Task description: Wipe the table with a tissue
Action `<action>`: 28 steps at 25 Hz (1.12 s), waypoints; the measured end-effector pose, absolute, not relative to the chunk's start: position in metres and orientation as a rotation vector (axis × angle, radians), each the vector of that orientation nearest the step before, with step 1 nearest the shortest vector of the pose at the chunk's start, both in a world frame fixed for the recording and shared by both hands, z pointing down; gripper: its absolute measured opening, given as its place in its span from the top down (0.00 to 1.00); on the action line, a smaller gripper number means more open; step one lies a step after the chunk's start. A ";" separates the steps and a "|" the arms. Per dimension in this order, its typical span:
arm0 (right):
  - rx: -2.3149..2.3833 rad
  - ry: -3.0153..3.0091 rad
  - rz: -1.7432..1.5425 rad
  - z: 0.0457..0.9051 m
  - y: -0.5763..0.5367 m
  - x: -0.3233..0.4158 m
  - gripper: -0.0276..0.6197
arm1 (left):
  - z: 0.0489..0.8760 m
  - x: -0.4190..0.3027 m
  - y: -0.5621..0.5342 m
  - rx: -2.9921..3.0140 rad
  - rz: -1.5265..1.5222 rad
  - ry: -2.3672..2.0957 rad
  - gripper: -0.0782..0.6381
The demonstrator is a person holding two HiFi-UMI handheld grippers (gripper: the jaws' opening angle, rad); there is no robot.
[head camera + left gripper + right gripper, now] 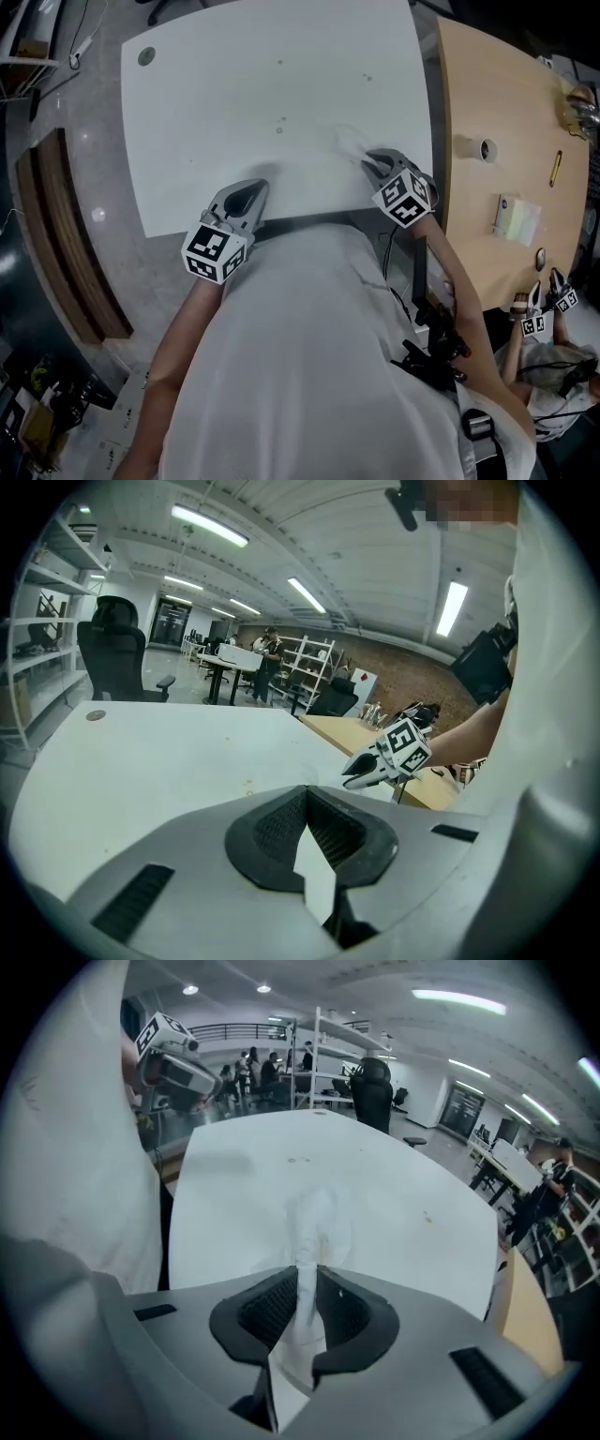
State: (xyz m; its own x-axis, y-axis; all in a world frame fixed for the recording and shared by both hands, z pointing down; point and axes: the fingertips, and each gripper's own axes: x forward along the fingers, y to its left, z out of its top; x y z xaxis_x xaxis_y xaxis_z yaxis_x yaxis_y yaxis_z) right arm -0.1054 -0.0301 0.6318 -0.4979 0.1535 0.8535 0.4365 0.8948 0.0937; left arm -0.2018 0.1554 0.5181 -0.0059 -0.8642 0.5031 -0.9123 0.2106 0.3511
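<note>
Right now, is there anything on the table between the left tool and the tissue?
No. In the head view, the stretch of white table between the left tool and the tissue pinched in the right tool is bare.

in the head view the tissue (349, 141) is only a pale smear on the white desk (234, 103), its outline lost. its lower end vanishes between the pads of the right claw (372, 160). the person's shirt (309, 356) hides the desk's near edge, and the picture's top cuts off the far edge. the specks (281, 124) are too small to identify.
</note>
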 end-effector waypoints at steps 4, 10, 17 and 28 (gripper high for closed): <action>-0.432 -1.893 -0.691 0.627 -0.057 -0.097 0.86 | 0.517 -0.201 0.154 1.665 0.102 -1.848 0.88; -0.459 -1.509 -0.907 0.652 -0.077 -0.088 0.86 | 0.516 -0.203 0.149 1.684 0.101 -1.844 0.88; -0.472 -1.558 -0.869 0.647 -0.075 -0.089 0.79 | 0.514 -0.210 0.160 1.672 0.096 -1.864 0.88; 0.222 -2.067 0.360 0.610 -0.102 -0.072 0.71 | 0.509 -0.208 0.149 1.722 0.105 -1.831 0.88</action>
